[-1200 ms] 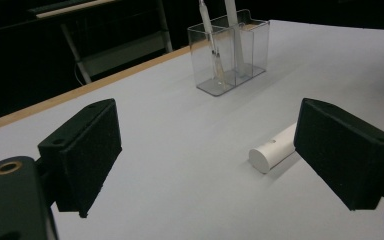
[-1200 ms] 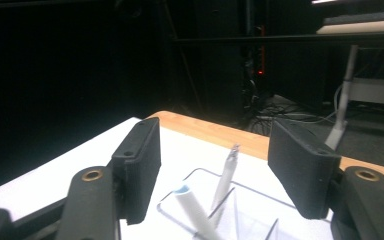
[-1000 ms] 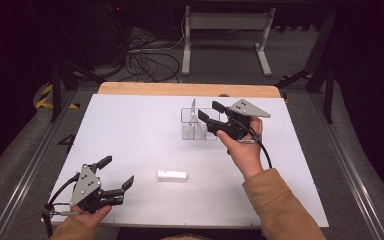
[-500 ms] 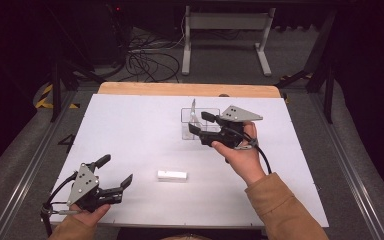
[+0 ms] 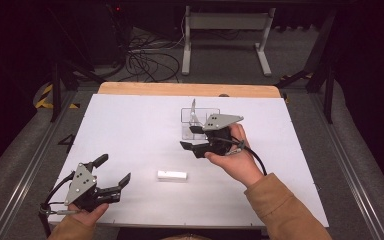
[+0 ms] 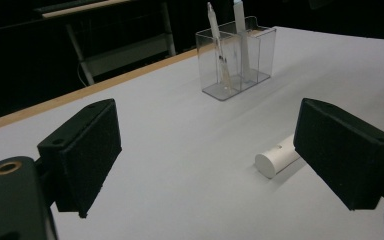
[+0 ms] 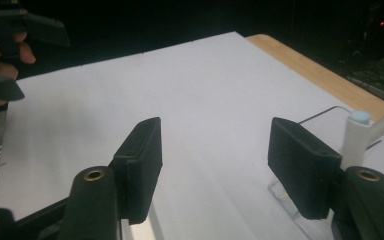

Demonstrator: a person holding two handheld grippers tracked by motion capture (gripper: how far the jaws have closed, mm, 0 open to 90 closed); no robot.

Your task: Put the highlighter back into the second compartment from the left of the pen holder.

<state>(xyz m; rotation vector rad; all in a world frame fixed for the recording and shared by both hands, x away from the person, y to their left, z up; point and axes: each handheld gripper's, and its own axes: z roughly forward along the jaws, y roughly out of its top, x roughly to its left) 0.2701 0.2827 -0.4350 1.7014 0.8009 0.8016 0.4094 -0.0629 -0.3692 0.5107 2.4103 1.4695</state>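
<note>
Right gripper: jaws apart, just been closing, nothing between them; risk: swinging away may clip and tip clear holder; white tube unretrieved.

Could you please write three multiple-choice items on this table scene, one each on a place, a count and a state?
1. Where does the white cylinder lie?
A. flat on the table
B. in the clear holder
C. on the floor

2. How many pens stand in the clear holder?
A. none
B. two
C. five

3. How are the right gripper's jaws?
A. apart and empty
B. shut on a pen
C. shut on the cylinder

Answers: 1 A, it rests on the white surface between both hands; 2 B, the left gripper view shows two upright; 3 A, only table shows between the pads.
</note>
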